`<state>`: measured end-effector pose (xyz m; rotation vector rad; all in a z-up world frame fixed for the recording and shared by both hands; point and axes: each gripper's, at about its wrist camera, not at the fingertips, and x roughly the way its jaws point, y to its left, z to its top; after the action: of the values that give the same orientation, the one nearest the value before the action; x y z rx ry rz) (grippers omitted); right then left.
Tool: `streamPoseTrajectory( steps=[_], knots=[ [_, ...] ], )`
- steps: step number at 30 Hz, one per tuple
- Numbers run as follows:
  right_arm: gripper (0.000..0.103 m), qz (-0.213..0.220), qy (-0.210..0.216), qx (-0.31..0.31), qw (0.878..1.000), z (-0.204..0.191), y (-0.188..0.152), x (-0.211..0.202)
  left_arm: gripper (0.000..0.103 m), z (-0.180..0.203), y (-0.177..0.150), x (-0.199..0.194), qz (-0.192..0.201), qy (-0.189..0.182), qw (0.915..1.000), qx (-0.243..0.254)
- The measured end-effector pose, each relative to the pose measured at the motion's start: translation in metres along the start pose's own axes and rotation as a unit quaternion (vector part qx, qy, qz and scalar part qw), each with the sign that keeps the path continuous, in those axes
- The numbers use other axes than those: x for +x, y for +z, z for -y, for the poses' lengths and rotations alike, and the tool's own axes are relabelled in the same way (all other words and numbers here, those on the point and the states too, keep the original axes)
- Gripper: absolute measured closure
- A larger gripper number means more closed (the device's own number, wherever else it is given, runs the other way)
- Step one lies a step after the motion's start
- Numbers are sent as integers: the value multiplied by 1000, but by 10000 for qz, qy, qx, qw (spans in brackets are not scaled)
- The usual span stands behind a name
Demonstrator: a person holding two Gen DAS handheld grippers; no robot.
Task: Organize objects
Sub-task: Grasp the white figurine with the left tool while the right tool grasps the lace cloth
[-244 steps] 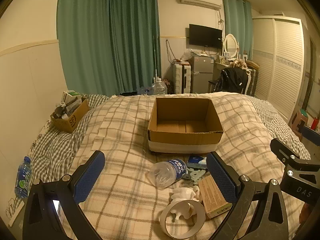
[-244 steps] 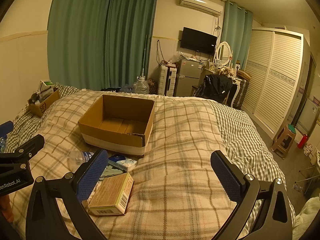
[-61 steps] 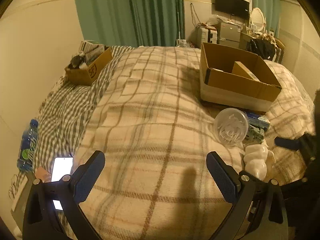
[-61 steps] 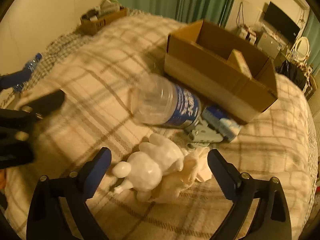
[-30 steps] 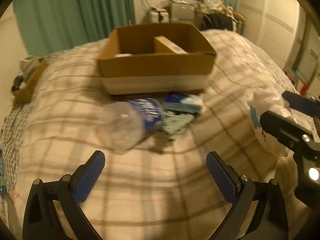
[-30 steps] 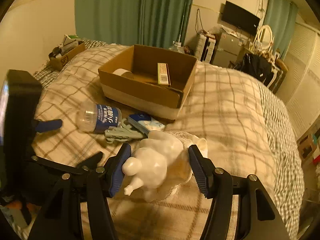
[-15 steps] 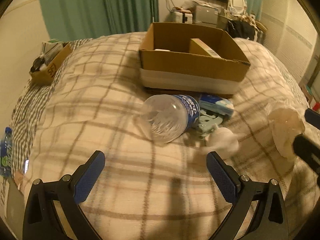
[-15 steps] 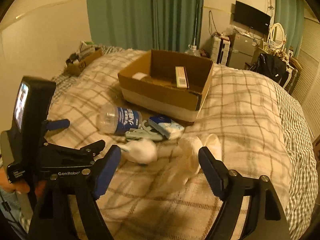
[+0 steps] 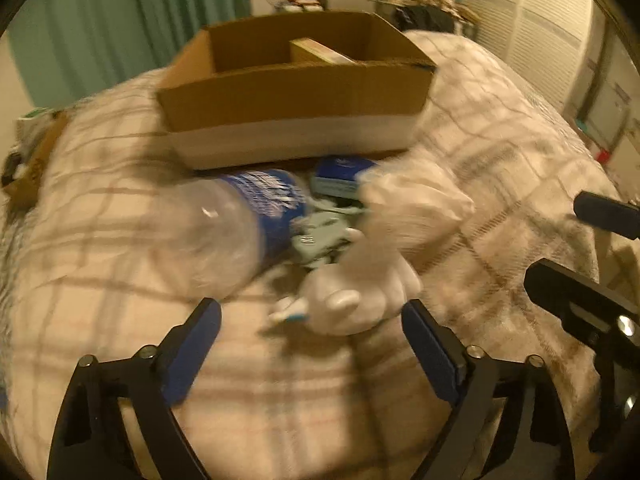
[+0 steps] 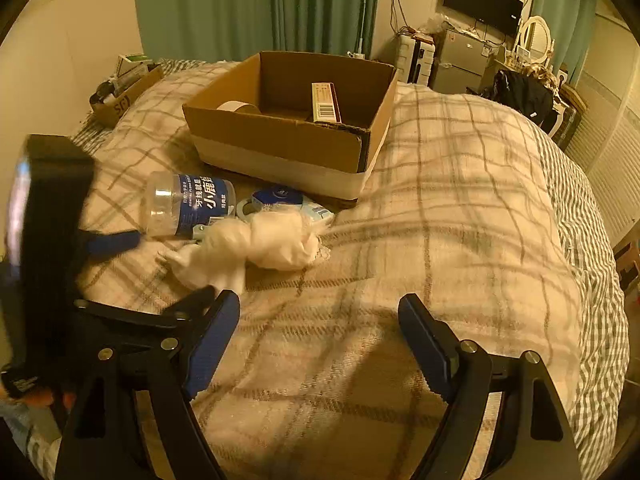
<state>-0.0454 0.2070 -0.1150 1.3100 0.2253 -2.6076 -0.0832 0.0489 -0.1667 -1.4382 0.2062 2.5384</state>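
A white figurine (image 9: 356, 300) with a crumpled white bag (image 9: 416, 204) lies on the plaid bed, just ahead of my open left gripper (image 9: 312, 344). It also shows in the right wrist view (image 10: 216, 256), beside the bag (image 10: 284, 244). A clear bottle with a blue label (image 9: 236, 224) (image 10: 188, 204), a blue packet (image 10: 280, 200) and pale clips (image 9: 316, 236) lie in front of the cardboard box (image 9: 296, 96) (image 10: 280, 140), which holds a tape roll (image 10: 236, 107) and a flat carton (image 10: 326, 102). My right gripper (image 10: 320, 332) is open and empty over bare blanket.
A small cardboard box of clutter (image 10: 124, 88) sits at the bed's far left. Green curtains (image 10: 256, 4), a TV (image 10: 482, 2), a fridge and a white wardrobe stand beyond. The left gripper's body (image 10: 44, 240) fills the left of the right wrist view.
The right gripper, shut on the figurine a second ago, has opened and the figurine lies on the bed. The left gripper has moved in close behind the figurine; its view is blurred.
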Motion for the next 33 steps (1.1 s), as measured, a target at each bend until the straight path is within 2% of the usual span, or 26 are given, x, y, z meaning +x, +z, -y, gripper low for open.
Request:
streamPoseTrajectory(
  steps=[1, 2, 3, 5, 9, 15, 18, 20, 21, 25, 30, 32, 33],
  knots=[
    [22, 11, 19, 28, 10000, 1, 0, 0, 26, 2, 0, 2, -27, -122, 9999, 50],
    [22, 12, 23, 48, 10000, 2, -1, 0, 38, 7, 0, 6, -86, -401, 9990, 155],
    [22, 11, 23, 58, 10000, 2, -1, 0, 46, 9, 0, 8, -112, -490, 9985, 198],
    [22, 11, 24, 86, 10000, 3, -1, 0, 46, 12, -2, 9, -108, -518, 9982, 276],
    [22, 39, 18, 109, 9999, 4, -2, -2, 47, 3, -4, -8, 98, -416, 9991, 52],
    [22, 41, 49, 50, 10000, 1, -1, -2, 47, -21, -8, -56, 655, 71, 9973, -329],
    [22, -18, 140, -95, 9999, -7, 5, 1, 47, -36, -5, -73, 932, 311, 9939, -506],
    [21, -56, 204, -231, 9995, -14, 10, 5, 47, -47, -2, -80, 1110, 615, 9904, -540],
    [20, -115, 257, -343, 9990, -19, 15, 10, 47, -52, -2, -83, 1161, 765, 9888, -544],
    [18, -471, 461, -683, 9955, -45, 32, 42, 47, -63, -7, -80, 1144, 858, 9874, -679],
    [18, -1194, 122, -702, 9903, -58, 33, 95, 47, -69, -14, -70, 1037, 864, 9879, -768],
    [32, -1258, -83, -706, 9895, -59, 31, 102, 47, -70, -15, -67, 1008, 750, 9889, -798],
    [47, -1201, -103, -708, 9902, -59, 30, 99, 47, -70, -16, -65, 995, 715, 9892, -807]
  ],
)
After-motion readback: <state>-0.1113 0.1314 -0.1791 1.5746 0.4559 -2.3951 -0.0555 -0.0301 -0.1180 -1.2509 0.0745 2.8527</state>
